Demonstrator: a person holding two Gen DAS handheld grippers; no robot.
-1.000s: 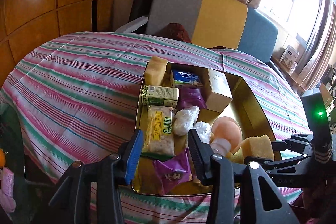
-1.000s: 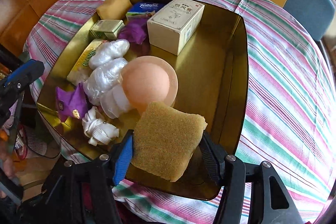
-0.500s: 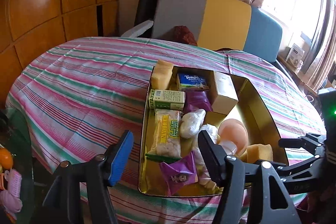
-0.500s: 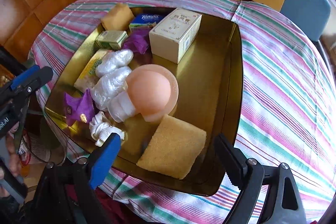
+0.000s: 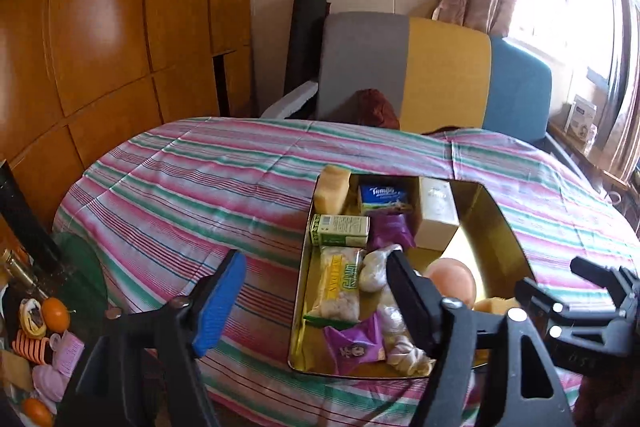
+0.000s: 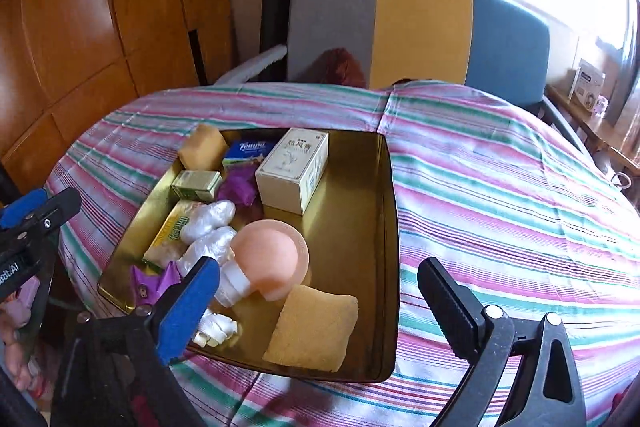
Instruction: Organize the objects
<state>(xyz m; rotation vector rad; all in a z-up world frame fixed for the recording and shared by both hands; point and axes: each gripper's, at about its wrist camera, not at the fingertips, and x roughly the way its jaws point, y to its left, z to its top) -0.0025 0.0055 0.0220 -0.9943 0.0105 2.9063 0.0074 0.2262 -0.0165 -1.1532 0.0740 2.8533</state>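
Both claws just let go and pulled back. Right claw (image 6: 316, 301) had the tan sponge (image 6: 314, 329) pinched a second ago; now its jaws are opening wide with nothing pressed between them, and the sponge lies loose in the near right part of the gold tray (image 6: 356, 227), leaning on the near wall just below the peach dome-shaped bottle (image 6: 266, 253). Left claw (image 5: 312, 293) was nearly closed over the tray's near left corner; its jaws are opening too, empty, with the purple snack packet (image 5: 356, 343) lying flat below it in that corner

Both views now show more of the room and less of the tray, so I read both hands as having lifted away

Tray contents as they sit:
- far left: second tan sponge (image 6: 202, 147), blue Tempo tissue pack (image 6: 250, 149), green carton (image 6: 196, 185)
- far middle: white box (image 6: 294, 169), upright
- left side: yellow cracker pack (image 5: 338, 283), clear-wrapped lumps (image 6: 206, 217)
- near left: a white wrapped bundle (image 6: 214, 327), beside the purple packet

Striped cloth on the desk (image 6: 500, 187) around the tray looks bare of loose items

Judgement: looks like the last placements are done, everything visible is in the tray. The right half of the tray floor is bare, so there's room if more comes. Small items sit on the side surface at far left in the left view (image 5: 40, 331); can't tell if they're in scope
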